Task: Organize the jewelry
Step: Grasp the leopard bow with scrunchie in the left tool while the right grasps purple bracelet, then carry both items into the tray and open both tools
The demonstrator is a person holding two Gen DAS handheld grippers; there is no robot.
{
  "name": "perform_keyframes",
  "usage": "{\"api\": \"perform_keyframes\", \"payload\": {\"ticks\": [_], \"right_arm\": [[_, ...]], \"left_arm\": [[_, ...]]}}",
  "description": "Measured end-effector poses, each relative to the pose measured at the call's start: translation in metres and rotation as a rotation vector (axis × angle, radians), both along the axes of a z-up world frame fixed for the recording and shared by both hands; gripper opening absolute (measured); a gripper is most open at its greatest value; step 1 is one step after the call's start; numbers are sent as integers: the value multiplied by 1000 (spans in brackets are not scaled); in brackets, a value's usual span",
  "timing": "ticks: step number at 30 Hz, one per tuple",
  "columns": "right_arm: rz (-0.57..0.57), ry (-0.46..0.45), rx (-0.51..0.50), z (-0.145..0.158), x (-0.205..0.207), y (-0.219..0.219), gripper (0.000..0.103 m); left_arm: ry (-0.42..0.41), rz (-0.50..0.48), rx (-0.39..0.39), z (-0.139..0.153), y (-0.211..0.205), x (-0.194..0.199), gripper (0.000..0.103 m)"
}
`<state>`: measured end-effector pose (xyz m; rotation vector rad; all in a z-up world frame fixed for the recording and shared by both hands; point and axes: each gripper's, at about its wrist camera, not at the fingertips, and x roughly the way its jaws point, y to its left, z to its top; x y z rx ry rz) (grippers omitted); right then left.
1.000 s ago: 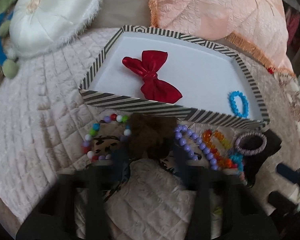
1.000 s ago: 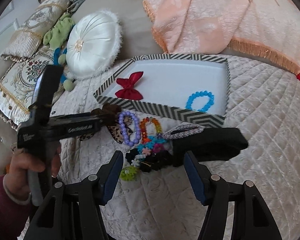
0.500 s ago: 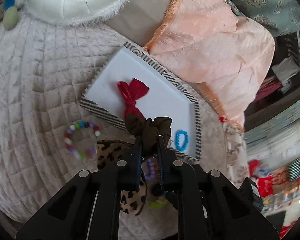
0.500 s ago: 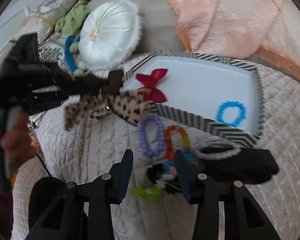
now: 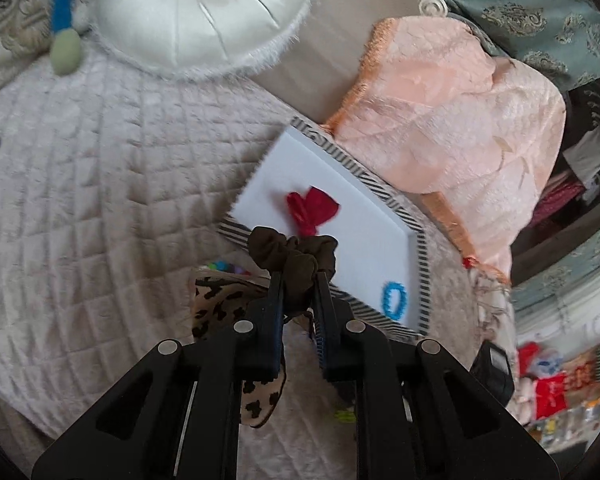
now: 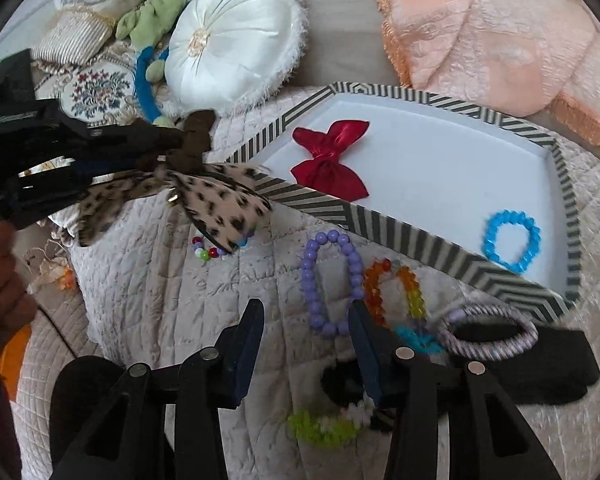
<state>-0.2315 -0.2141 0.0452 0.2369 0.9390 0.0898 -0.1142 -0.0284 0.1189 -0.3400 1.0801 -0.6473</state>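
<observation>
The rectangular tray (image 6: 396,224) was white inside with black-and-white striped walls; the satin bow (image 6: 330,160) was red, the beaded bracelet (image 6: 512,246) bright blue.

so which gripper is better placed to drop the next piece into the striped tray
Left. The left gripper is already shut on the brown scrunchie with leopard-print tails, held up at the striped tray's near wall. The right gripper is open, holding nothing, low over the purple bead bracelet.
</observation>
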Motion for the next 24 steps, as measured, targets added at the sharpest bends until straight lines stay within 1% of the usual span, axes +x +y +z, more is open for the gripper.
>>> {"api": "perform_keyframes", "payload": {"ticks": [4,5,6,7,8,9,10,12,17,21,24], "right_arm": [[34,36,-11,-13,23,6,42],[41,46,-19,-16,27,8,39],[46,58,-26,-20,31,10,28],[56,72,-27,-25,35,11,24],[58,77,-37,-29,39,13,18],[52,68,-49,-29,39,12,13],[43,68,-36,-28,38,9,9],[29,59,31,-21,32,1,9],[0,-42,157,17,1,-16,9],[-26,-112,186,49,-21,-27,9],[-45,-153,201,67,-29,-37,9]], "left_arm": [[-9,11,23,-4,8,0,12],[-10,16,27,-5,10,0,12],[-9,20,28,-5,12,1,12],[-8,22,30,-6,14,1,12],[-9,24,34,-5,16,1,12],[-15,24,41,-4,17,0,12],[-23,23,49,-3,17,-2,12],[-42,21,61,1,18,-4,12],[-63,9,53,12,14,-10,12],[-91,-12,60,24,3,-13,12],[-113,-33,73,31,-11,-16,12]]}}
